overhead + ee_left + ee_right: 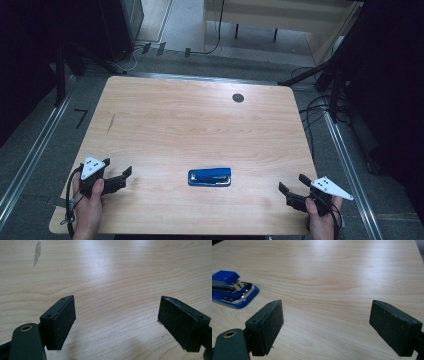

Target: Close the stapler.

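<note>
The left gripper sits out past the stapler's left end, near the front left corner of the wooden table, held in the person's left hand that comes in from the table's near edge. Its jaws stand wide apart with nothing between them, pointing across the table toward the stapler. In the left gripper view the two black pads frame bare wood grain, and a dark streak marks the tabletop well beyond them. The same streak shows in the high view, well to the far left of the stapler.

The blue stapler lies flat on the table, lengthwise from left to right, roughly midway between the two grippers and apart from both. It rests near the table's front edge. Metal shows along its lower side.

Far behind the stapler and a little to its right, a small dark round cap sits in the tabletop near the back edge.

The right gripper is out past the stapler's right end, near the front right corner, in the person's right hand. Its jaws are also spread wide and hold nothing, pointing back toward the stapler. In the right gripper view the stapler lies beyond and to the left of the left pad, clear of it, with bare wood between the pads.
</note>
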The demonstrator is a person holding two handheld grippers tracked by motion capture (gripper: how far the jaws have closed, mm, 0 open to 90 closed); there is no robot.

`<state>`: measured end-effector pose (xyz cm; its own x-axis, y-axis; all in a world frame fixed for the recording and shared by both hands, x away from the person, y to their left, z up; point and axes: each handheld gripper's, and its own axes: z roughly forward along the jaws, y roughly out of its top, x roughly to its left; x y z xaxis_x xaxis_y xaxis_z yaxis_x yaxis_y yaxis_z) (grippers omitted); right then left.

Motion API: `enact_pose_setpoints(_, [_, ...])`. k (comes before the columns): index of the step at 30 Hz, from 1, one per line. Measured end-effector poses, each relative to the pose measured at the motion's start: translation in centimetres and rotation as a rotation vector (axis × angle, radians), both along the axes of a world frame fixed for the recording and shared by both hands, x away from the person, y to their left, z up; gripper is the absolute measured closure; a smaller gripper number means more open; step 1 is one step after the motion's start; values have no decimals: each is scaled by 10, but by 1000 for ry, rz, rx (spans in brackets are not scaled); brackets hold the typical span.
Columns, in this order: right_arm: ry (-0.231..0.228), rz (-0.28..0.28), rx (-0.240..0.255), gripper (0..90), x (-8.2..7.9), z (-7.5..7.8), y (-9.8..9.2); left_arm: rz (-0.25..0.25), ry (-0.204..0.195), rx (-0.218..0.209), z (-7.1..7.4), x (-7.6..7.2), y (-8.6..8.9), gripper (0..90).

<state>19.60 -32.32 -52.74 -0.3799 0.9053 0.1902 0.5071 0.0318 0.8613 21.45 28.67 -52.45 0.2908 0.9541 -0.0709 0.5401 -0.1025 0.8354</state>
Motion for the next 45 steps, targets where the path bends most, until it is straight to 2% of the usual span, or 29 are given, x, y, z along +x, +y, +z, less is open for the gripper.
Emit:
enact_pose_setpoints(4, [-3,2,-8,94,0,-1,-6,-1,0,0,0,0,0,154])
enact_pose_setpoints(9, [17,15,-28,62,-2,-6,-12,-3,4,1,0,0,0,155])
enact_pose_setpoints(22, [24,-30,-18,41,-5,-12,-34,-2,1,3,0,0,0,155])
enact_pose_setpoints(37, [9,-94,-9,28,-12,-16,-56,0,1,7,0,-1,-1,155])
enact_pose_setpoints(45, [38,-103,-31,21,-9,-25,-56,0,0,7,0,-1,-1,155])
